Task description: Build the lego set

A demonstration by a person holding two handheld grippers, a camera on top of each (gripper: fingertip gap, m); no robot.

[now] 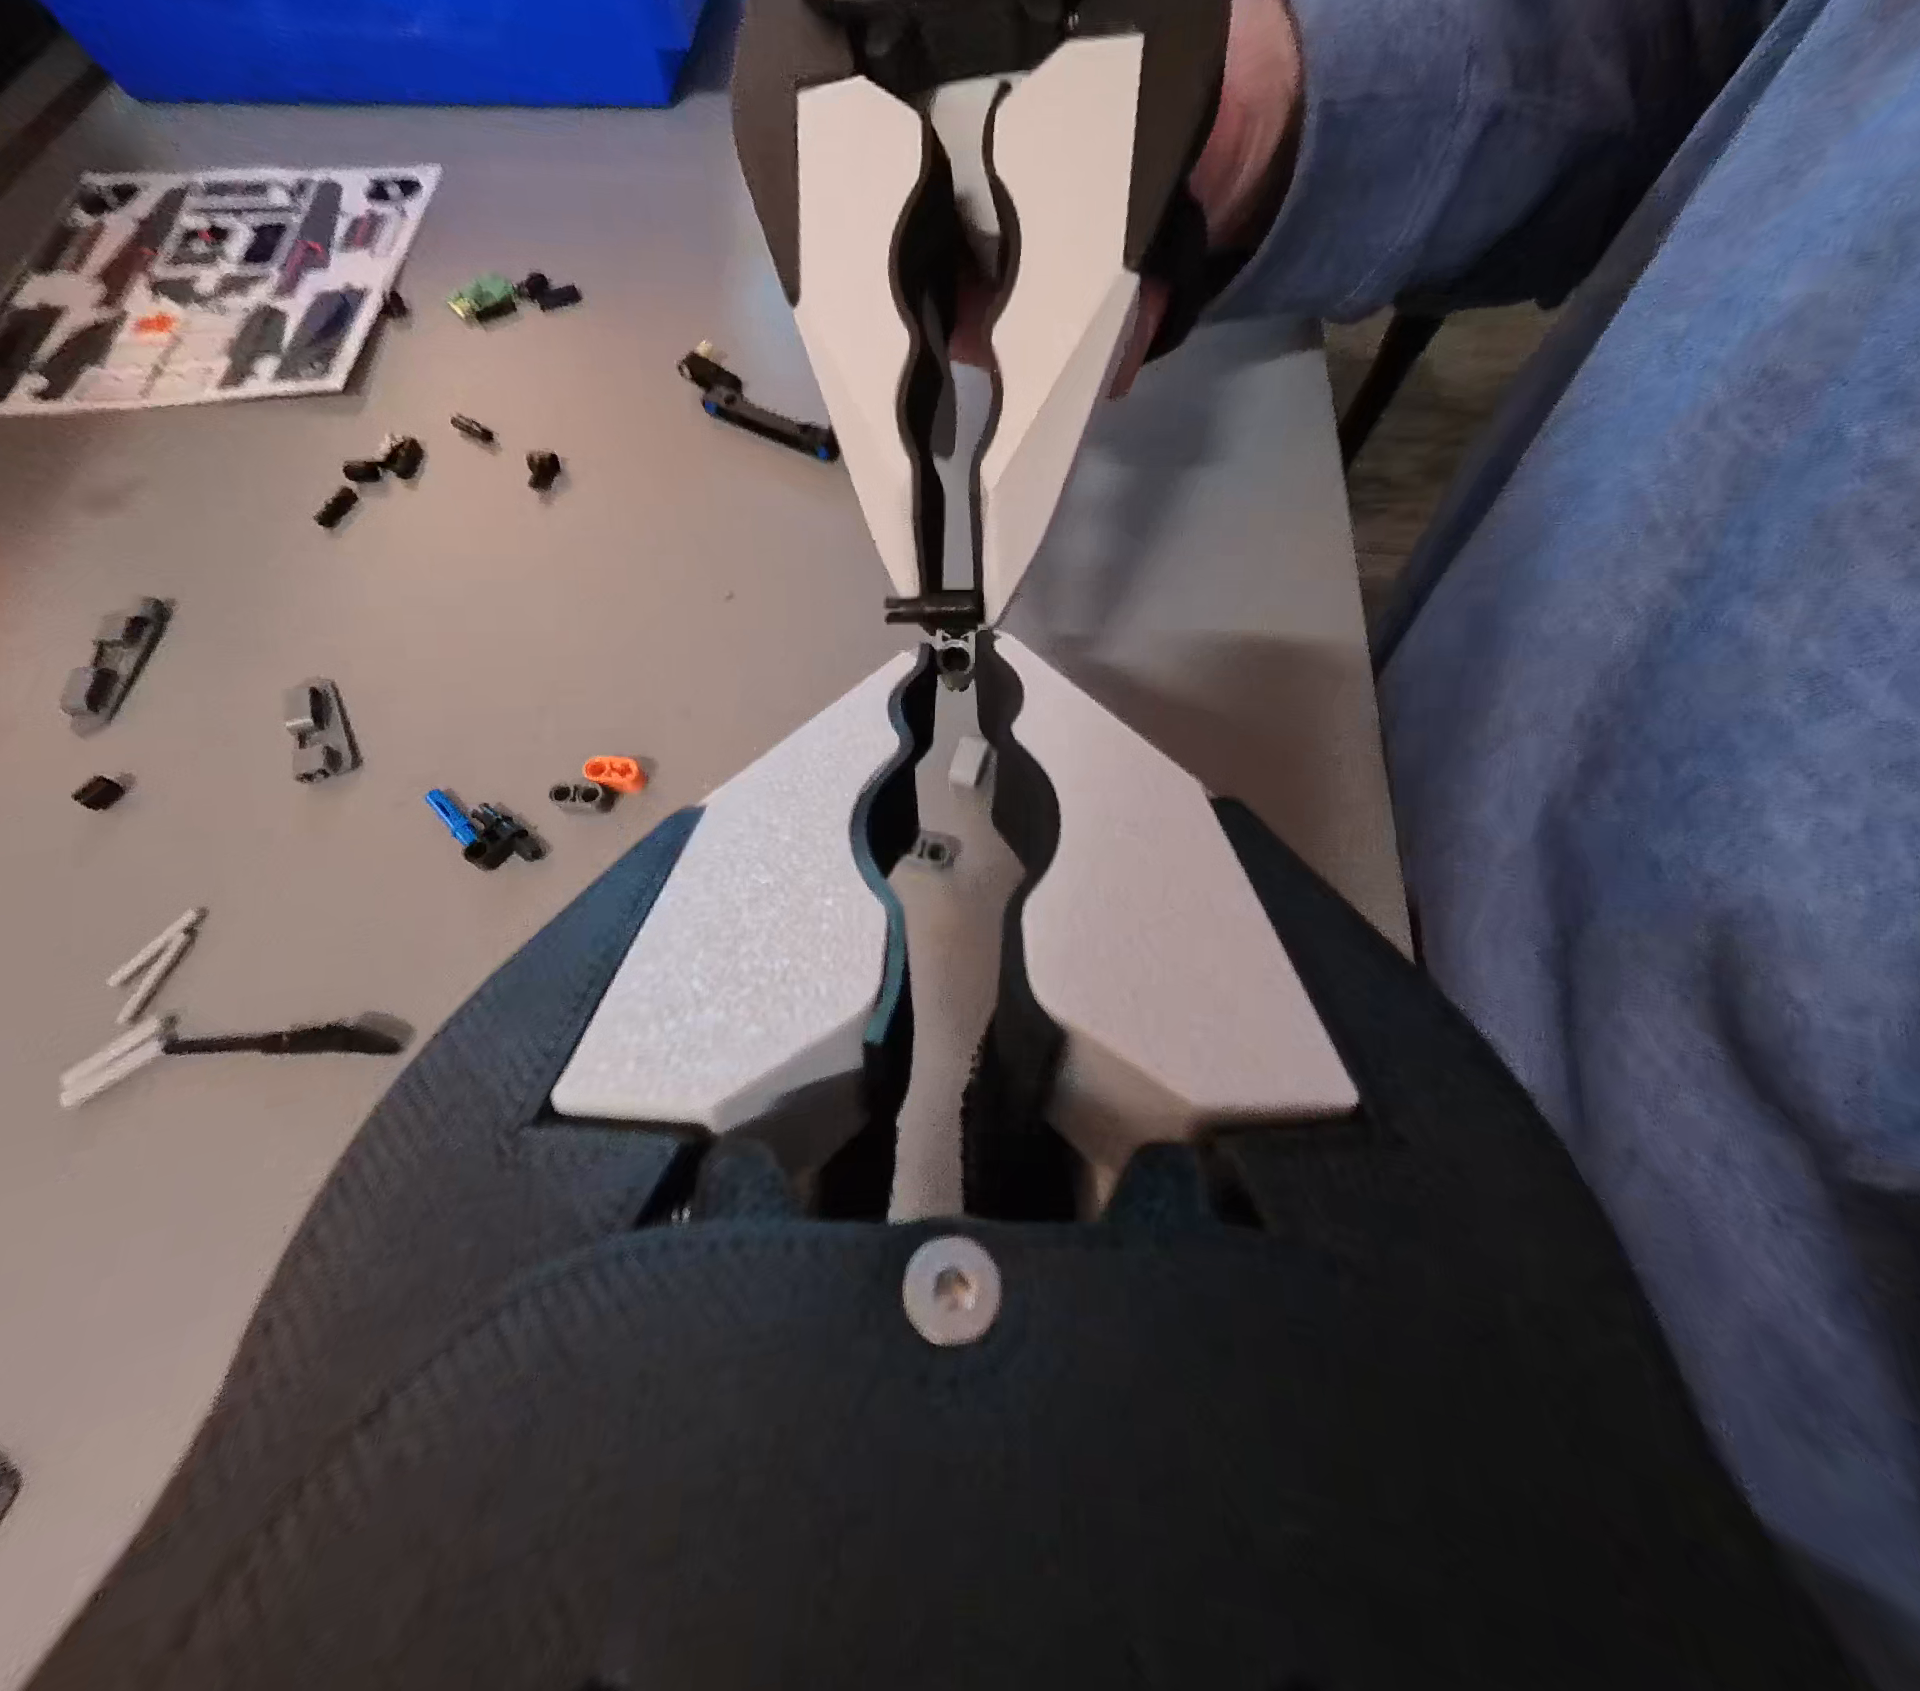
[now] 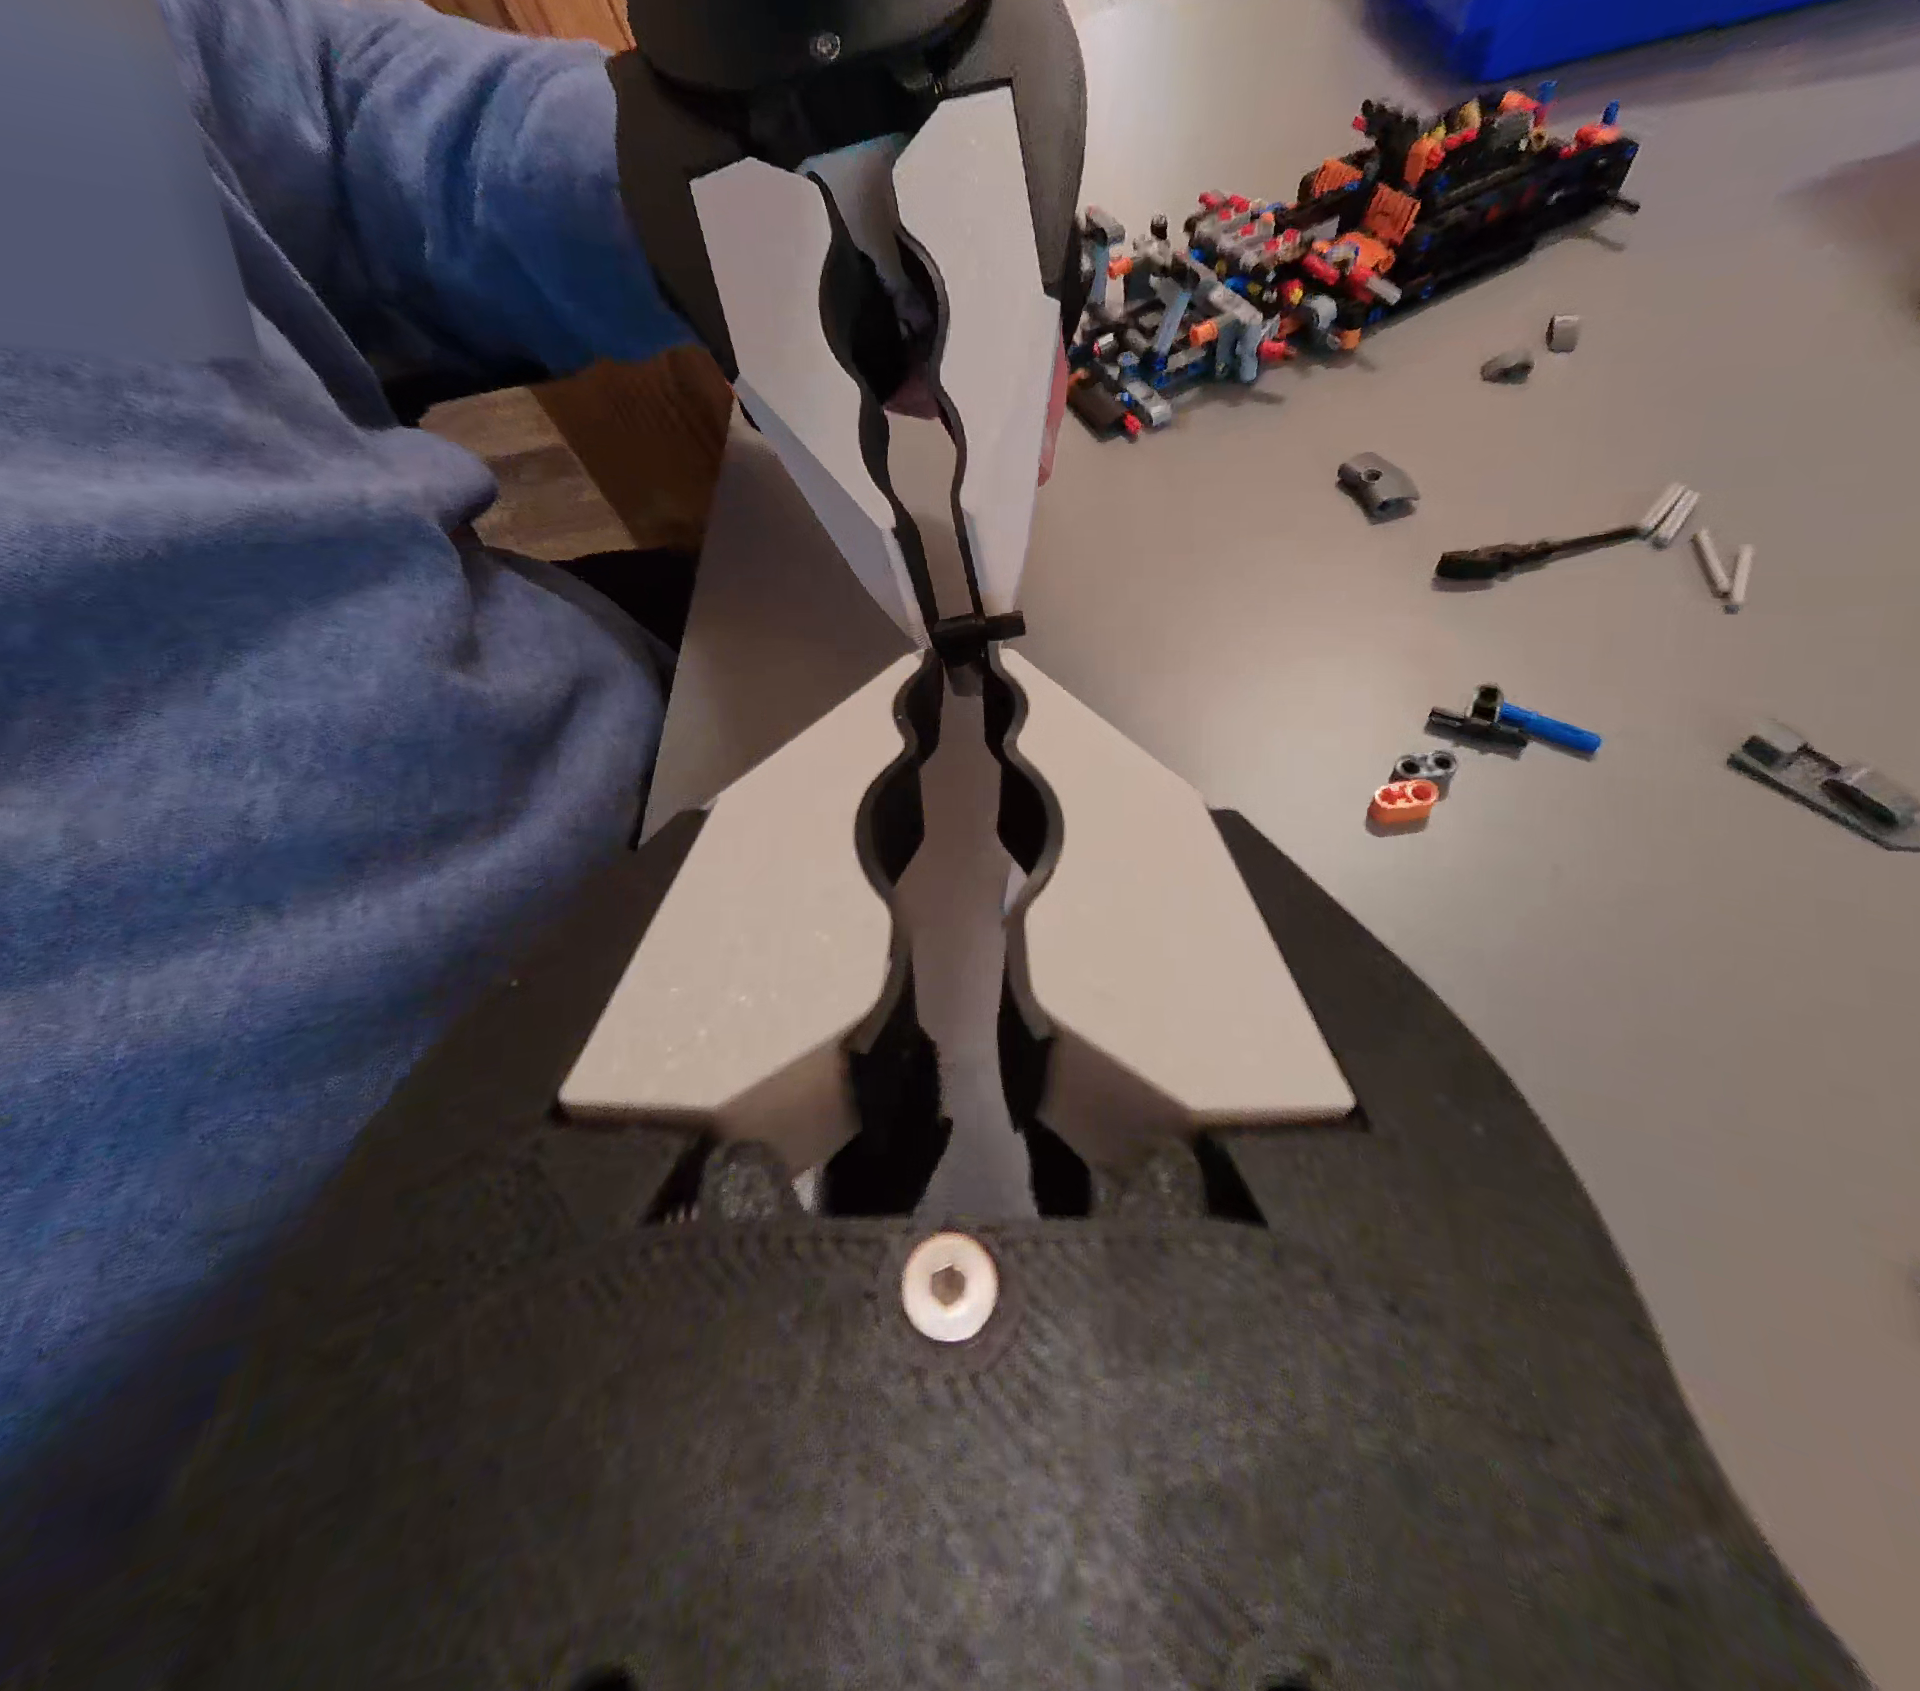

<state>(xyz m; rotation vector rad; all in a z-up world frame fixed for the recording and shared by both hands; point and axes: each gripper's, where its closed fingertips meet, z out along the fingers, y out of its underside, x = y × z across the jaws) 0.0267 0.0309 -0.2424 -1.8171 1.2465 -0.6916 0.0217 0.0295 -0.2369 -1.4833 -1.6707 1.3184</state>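
Left wrist view: left gripper [image 1: 951, 654] pinching small black connector [image 1: 953, 667], meeting right gripper [image 1: 940, 597] tip-to-tip above table [image 1: 623, 602]; right gripper clamping black pin [image 1: 932, 605] crosswise. Part-built lego model [image 2: 1351, 259] sitting well apart.

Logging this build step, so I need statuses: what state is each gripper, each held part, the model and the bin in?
left gripper: shut on black connector, tip to tip with the right gripper.
right gripper: shut on black pin.
black connector: gripped, in the air, against the pin.
black pin: gripped, lying crosswise.
model: partly built, lying on the table.
blue bin: upright, open top.
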